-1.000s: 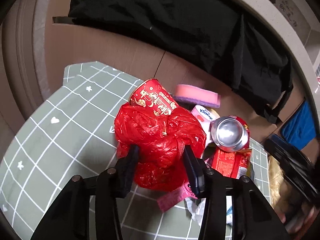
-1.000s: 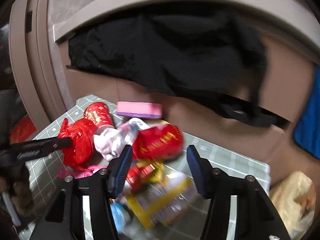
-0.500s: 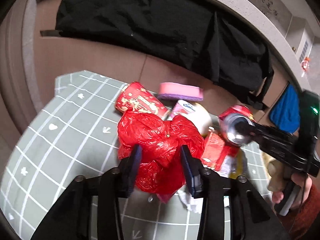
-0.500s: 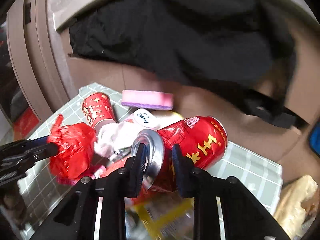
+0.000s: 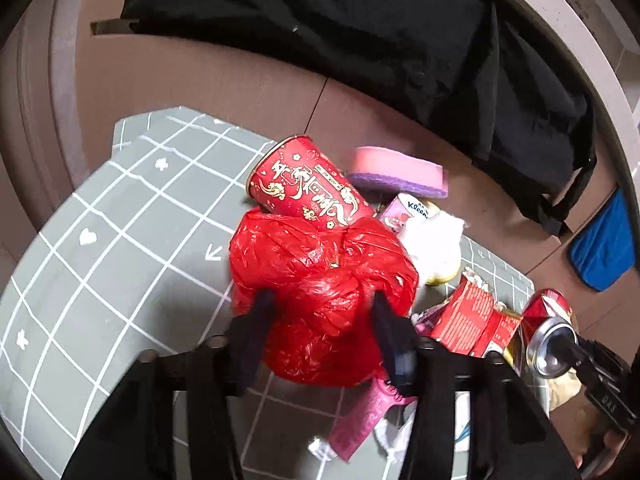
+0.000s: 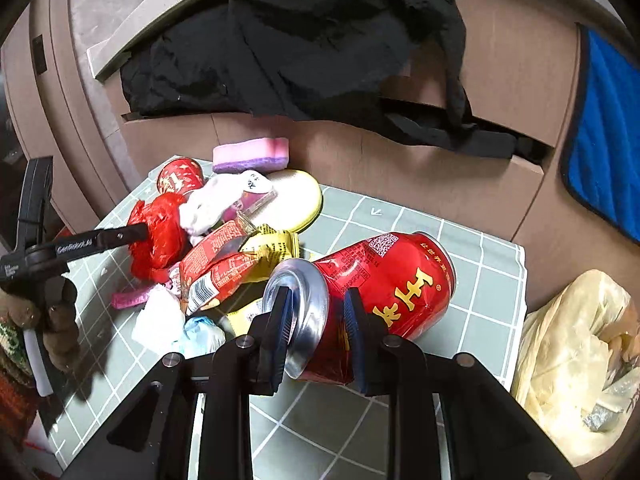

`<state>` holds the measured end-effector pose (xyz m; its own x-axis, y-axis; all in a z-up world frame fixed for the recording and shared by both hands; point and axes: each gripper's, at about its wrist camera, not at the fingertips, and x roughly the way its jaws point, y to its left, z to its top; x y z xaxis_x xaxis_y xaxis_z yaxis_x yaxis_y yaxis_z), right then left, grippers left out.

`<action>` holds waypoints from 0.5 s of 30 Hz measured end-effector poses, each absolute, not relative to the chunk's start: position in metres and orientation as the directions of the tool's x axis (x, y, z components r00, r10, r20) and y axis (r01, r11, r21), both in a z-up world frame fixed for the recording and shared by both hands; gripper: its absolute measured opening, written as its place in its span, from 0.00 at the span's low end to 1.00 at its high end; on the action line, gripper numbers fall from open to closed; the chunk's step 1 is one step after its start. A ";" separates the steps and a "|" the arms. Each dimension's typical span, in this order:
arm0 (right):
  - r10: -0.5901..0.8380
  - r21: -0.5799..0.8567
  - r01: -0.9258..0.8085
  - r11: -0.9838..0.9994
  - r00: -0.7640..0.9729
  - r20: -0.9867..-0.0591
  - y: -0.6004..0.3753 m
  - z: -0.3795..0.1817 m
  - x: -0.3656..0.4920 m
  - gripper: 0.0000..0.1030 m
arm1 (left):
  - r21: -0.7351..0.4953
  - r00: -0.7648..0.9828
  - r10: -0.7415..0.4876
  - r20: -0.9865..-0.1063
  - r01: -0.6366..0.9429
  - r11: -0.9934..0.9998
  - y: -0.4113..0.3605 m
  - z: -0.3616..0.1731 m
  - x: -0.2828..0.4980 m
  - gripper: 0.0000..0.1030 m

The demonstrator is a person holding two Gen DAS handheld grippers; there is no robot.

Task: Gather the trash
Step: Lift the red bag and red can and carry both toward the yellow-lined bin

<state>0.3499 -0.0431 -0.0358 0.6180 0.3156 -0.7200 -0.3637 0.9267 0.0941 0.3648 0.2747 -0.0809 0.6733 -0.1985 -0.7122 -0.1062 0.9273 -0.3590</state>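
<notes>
Meanwhile left tongs (image 5: 320, 312) squeeze the knotted red bag (image 5: 320, 288), contents hidden; right tongs (image 6: 318, 312) clamp the red can (image 6: 384, 280).

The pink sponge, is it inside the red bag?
No, the pink sponge lies out in the open beyond the red bag, beside the red cup.

Bare gridded mat (image 5: 100, 264) leftward (wrapper pile (image 6: 224, 264) crowding the middle)
</notes>
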 end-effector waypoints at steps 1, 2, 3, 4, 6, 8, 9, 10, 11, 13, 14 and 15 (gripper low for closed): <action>0.317 0.095 -0.363 0.927 0.622 -0.716 -0.044 -0.035 0.349 0.23 | -0.356 0.684 -0.192 -0.704 -0.106 0.928 0.272 -0.075 0.364 0.35; 0.317 0.094 -0.362 0.927 0.627 -0.711 -0.045 -0.032 0.348 0.23 | -0.357 0.693 -0.193 -0.695 -0.100 0.929 0.270 -0.071 0.363 0.33; 0.317 0.090 -0.362 0.928 0.638 -0.701 -0.048 -0.028 0.345 0.23 | -0.354 0.712 -0.194 -0.675 -0.082 0.932 0.266 -0.060 0.360 0.28; 0.317 0.084 -0.363 0.928 0.650 -0.691 -0.050 -0.023 0.344 0.23 | -0.350 0.721 -0.195 -0.665 -0.070 0.934 0.264 -0.054 0.357 0.28; 0.313 0.073 -0.360 0.930 0.673 -0.670 -0.057 -0.014 0.340 0.23 | -0.329 0.750 -0.194 -0.632 -0.033 0.944 0.253 -0.035 0.350 0.26; 0.317 0.073 -0.358 0.931 0.690 -0.651 -0.066 -0.005 0.337 0.23 | -0.280 0.780 -0.169 -0.602 -0.008 0.960 0.241 -0.018 0.345 0.24; 0.318 0.075 -0.356 0.931 0.694 -0.646 -0.069 -0.001 0.336 0.23 | -0.256 0.799 -0.154 -0.581 0.000 0.967 0.234 -0.009 0.341 0.22; 0.321 0.080 -0.355 0.931 0.697 -0.641 -0.073 0.002 0.336 0.23 | -0.248 0.809 -0.151 -0.568 0.007 0.969 0.230 -0.003 0.339 0.08; 0.326 0.084 -0.357 0.930 0.700 -0.635 -0.076 0.005 0.335 0.23 | -0.238 0.822 -0.147 -0.551 0.014 0.971 0.224 0.005 0.335 0.00; 0.330 0.076 -0.364 0.928 0.712 -0.619 -0.082 0.011 0.330 0.23 | -0.227 0.841 -0.146 -0.520 0.029 0.973 0.214 0.018 0.328 0.00; 0.329 0.070 -0.365 0.928 0.719 -0.612 -0.083 0.014 0.329 0.23 | -0.220 0.846 -0.146 -0.513 0.035 0.975 0.209 0.022 0.327 0.00; 0.328 0.063 -0.366 0.928 0.726 -0.604 -0.086 0.017 0.327 0.23 | -0.205 0.850 -0.146 -0.505 0.046 0.978 0.203 0.027 0.326 0.00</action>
<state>0.3268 -0.0856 0.0172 0.7264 0.3277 -0.6041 -0.3662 0.9284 0.0634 0.3259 0.2025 0.0267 0.8505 -0.1460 -0.5053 0.0461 0.9777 -0.2049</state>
